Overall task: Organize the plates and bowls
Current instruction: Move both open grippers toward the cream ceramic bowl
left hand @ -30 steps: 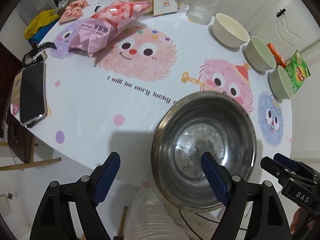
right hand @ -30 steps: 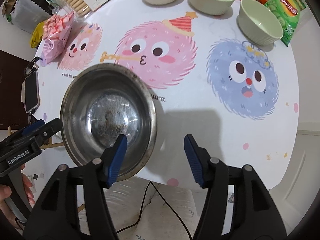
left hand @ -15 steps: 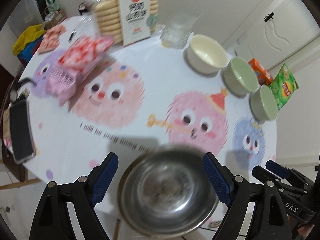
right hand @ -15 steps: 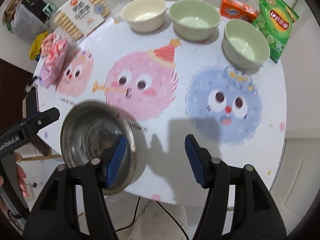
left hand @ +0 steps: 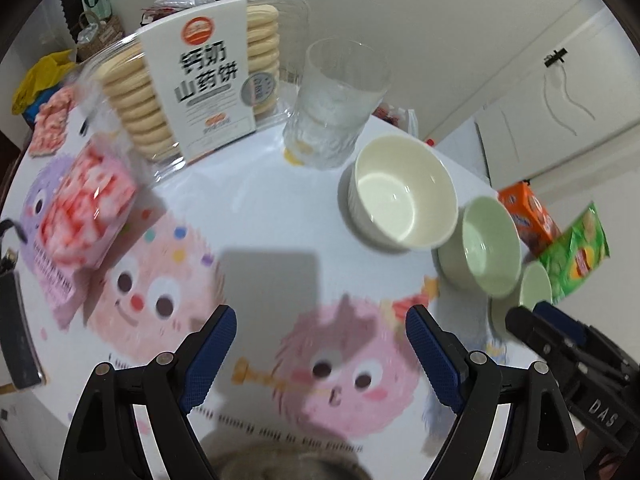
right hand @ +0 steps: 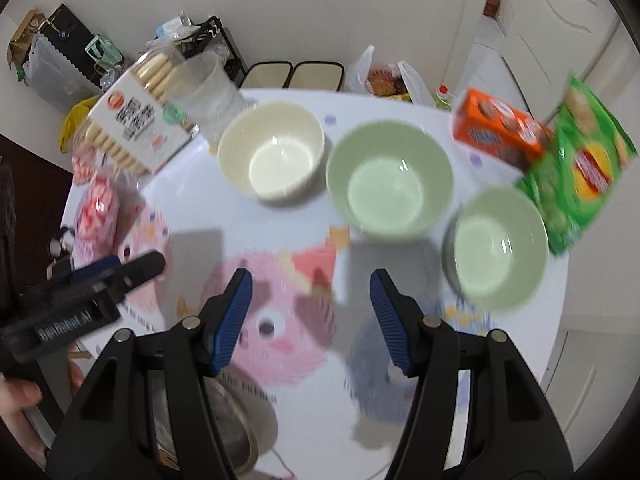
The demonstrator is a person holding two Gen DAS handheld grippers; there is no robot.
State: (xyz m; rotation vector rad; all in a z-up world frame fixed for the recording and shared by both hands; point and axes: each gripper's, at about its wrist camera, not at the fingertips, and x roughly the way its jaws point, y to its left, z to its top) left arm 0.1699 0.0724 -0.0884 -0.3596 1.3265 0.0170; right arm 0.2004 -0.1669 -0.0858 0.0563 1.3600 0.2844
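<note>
A cream bowl and two pale green bowls, one in the middle and one to the right, stand in a row on the far side of the round table. A steel bowl rests at the near edge, behind both grippers. My left gripper hangs open over the pink cartoon print with nothing between its fingers. My right gripper is open too, above the table short of the green bowls.
A clear glass, a biscuit box and a pink snack bag fill the far left. An orange box and a green crisp bag lie at the right. A phone lies at the left edge.
Both grippers have moved forward over the table toward the row of bowls. The steel bowl has slipped from between the fingers to the bottom edge of both views. Neither gripper's opening has changed.
</note>
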